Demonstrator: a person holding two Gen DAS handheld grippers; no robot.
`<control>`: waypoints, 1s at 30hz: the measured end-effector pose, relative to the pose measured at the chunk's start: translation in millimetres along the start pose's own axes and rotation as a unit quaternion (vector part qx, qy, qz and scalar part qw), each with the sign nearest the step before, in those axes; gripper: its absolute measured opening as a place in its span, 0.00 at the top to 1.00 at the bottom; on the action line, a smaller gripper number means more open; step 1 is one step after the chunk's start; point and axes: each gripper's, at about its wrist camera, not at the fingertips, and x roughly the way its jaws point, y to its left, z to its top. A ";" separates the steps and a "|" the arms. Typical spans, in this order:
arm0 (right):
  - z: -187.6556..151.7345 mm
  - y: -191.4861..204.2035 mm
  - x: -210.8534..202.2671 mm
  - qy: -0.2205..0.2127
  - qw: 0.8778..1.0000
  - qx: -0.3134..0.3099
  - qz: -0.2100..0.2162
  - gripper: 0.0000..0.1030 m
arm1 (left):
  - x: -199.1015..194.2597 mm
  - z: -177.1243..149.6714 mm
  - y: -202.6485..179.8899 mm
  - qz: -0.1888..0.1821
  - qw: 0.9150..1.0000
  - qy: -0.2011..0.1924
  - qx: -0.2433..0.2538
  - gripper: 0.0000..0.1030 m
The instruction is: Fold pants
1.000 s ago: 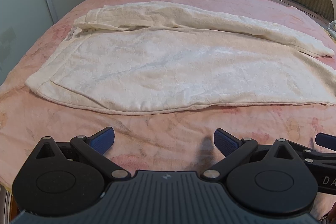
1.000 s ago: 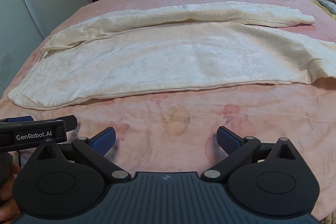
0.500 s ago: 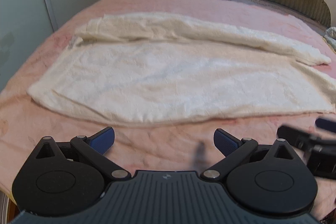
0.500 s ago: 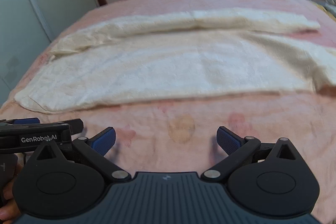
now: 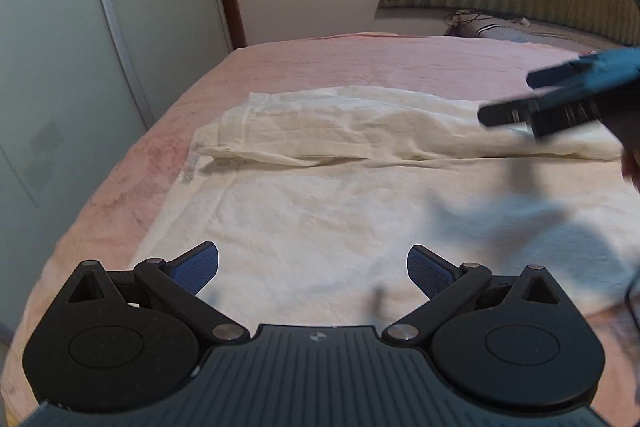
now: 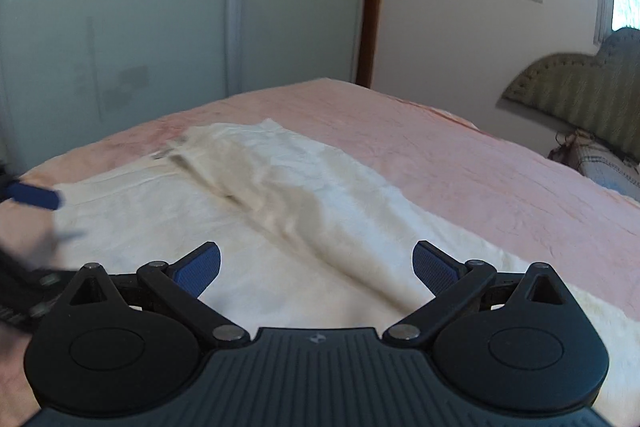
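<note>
Right now, from my left tool's camera, my left gripper [image 5: 313,267] hangs over the near half of the cream-white, crinkled cotton pants [image 5: 320,211], its blue-padded fingers spread wide with nothing between them. The pants lie flat on the pink bedspread [image 5: 360,59], one leg bunched into a long ridge along the far side, the waistband end toward the left. My right gripper [image 5: 560,103] shows as a blurred dark shape over that ridge. I judge I am at the reach, before any grasp: no fold looks started.

From my right tool's camera, the right gripper [image 6: 316,265] is also spread and empty, poised above the rumpled far leg, which runs diagonally up toward the waistband. A blue fingertip [image 6: 34,195] of the left tool peeks in at the left edge.

Next, I think, each tool must drop to a fabric edge and pinch a single layer cleanly; the thin, wrinkly cloth could easily bunch or slip.
</note>
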 end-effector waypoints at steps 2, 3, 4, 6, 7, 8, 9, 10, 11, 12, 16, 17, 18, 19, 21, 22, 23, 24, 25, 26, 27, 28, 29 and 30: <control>13.9 -22.3 30.5 0.007 1.000 0.015 0.008 0.00 | 11.8 6.9 8.8 0.004 1.000 0.008 -0.007 0.01; 18.4 -34.9 48.8 0.018 1.000 0.024 0.006 0.00 | 17.5 10.6 13.5 0.003 1.000 0.013 -0.013 0.01; 23.6 -45.5 66.2 0.029 0.999 0.029 0.008 0.00 | 23.4 14.4 18.0 0.002 1.000 0.018 -0.021 0.01; 30.3 -67.2 102.0 0.052 0.997 0.045 0.029 0.00 | 35.4 22.3 27.5 0.005 0.999 0.025 -0.034 0.01; 33.0 -75.0 117.3 0.059 0.996 0.056 0.039 0.01 | 40.5 25.8 31.0 0.007 0.999 0.027 -0.038 0.01; 35.3 -83.9 134.8 0.064 0.994 0.068 0.052 0.02 | 44.7 28.8 33.6 0.010 0.999 0.029 -0.040 0.01; 38.4 -92.1 149.0 0.069 0.992 0.079 0.069 0.09 | 49.8 32.2 35.9 0.012 0.999 0.031 -0.040 0.01; 40.4 -98.9 159.8 0.069 0.990 0.089 0.086 0.13 | 53.8 34.7 37.5 0.013 0.999 0.033 -0.039 0.01; 43.3 -104.9 172.5 0.071 0.988 0.099 0.095 0.22 | 59.2 37.9 38.6 0.015 0.999 0.037 -0.035 0.01; 46.8 -110.1 185.8 0.077 0.986 0.108 0.101 0.30 | 63.7 40.9 39.6 0.015 0.998 0.041 -0.033 0.01; 53.1 -124.5 228.1 0.110 0.975 0.133 0.142 0.43 | 81.5 54.0 43.7 0.016 0.998 0.047 -0.027 0.01; 53.8 -123.9 232.6 0.113 0.973 0.129 0.155 0.43 | 87.2 58.5 45.8 0.015 0.998 0.049 -0.029 0.01; 56.2 -120.1 234.5 0.114 0.973 0.112 0.165 0.44 | 92.6 63.4 47.8 0.013 0.998 0.051 -0.033 0.01; 57.0 -115.5 234.8 0.118 0.973 0.092 0.177 0.53 | 97.8 68.6 49.9 0.010 0.998 0.052 -0.038 0.01; 57.3 -103.5 230.8 0.117 0.977 0.052 0.169 0.74 | 111.1 82.1 54.5 0.006 0.997 0.053 -0.052 0.01; 56.8 -95.3 225.4 0.108 0.981 0.027 0.160 0.78 | 115.9 88.8 57.1 0.007 0.997 0.049 -0.060 0.01; 56.6 -83.3 217.9 0.095 0.986 -0.010 0.139 0.82 | 119.8 95.5 60.3 0.007 0.996 0.045 -0.071 0.01; 55.2 -66.0 207.7 0.078 0.990 -0.062 0.103 0.86 | 122.7 102.4 64.1 0.005 0.995 0.038 -0.087 0.01; 51.9 -43.7 195.8 0.056 0.988 -0.129 0.067 0.89 | 124.7 108.7 70.1 -0.004 0.993 0.033 -0.109 0.01; 45.0 -17.5 181.1 0.030 0.977 -0.207 0.028 0.90 | 125.4 113.4 76.1 -0.017 0.990 0.031 -0.133 0.02; 37.0 4.9 166.1 0.006 0.964 -0.267 0.002 0.90 | 124.8 116.7 83.2 -0.038 0.986 0.026 -0.161 0.02; 29.2 22.5 150.2 -0.017 0.952 -0.306 -0.007 0.91 | 123.3 119.1 91.3 -0.064 0.979 0.021 -0.191 0.01; 21.3 37.2 134.0 -0.037 0.942 -0.334 -0.011 0.91 | 121.2 119.4 98.5 -0.086 0.972 0.018 -0.219 0.01; 10.2 53.9 115.4 -0.058 0.928 -0.368 -0.020 0.91 | 119.0 118.2 106.5 -0.107 0.963 0.014 -0.246 0.01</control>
